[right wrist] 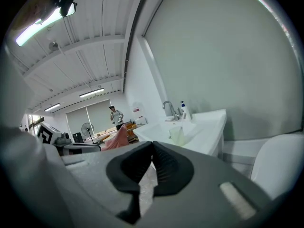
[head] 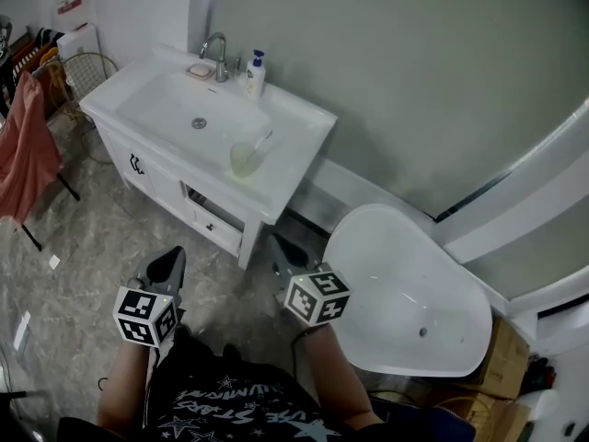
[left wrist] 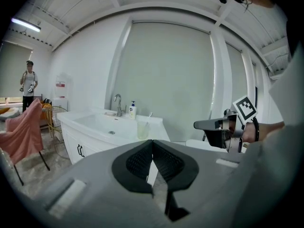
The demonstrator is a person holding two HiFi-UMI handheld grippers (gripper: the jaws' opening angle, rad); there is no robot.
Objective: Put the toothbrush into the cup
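A pale green cup (head: 243, 158) stands near the front edge of the white sink counter (head: 294, 122). A white toothbrush (head: 262, 142) stands in the cup, leaning right. Both grippers hang low, well back from the vanity and over the floor. My left gripper (head: 167, 267) is shut and holds nothing, and its jaws meet in the left gripper view (left wrist: 152, 145). My right gripper (head: 286, 247) is shut too, empty, with its jaws together (right wrist: 152, 147). The cup (left wrist: 142, 129) (right wrist: 176, 136) shows far ahead in both gripper views.
A faucet (head: 218, 55), a soap bottle (head: 255, 74) and a soap dish (head: 200, 70) sit at the back of the basin. A white bathtub (head: 414, 293) lies on the right. A pink cloth (head: 26, 150) hangs on a rack at left. A person (left wrist: 29, 83) stands far off.
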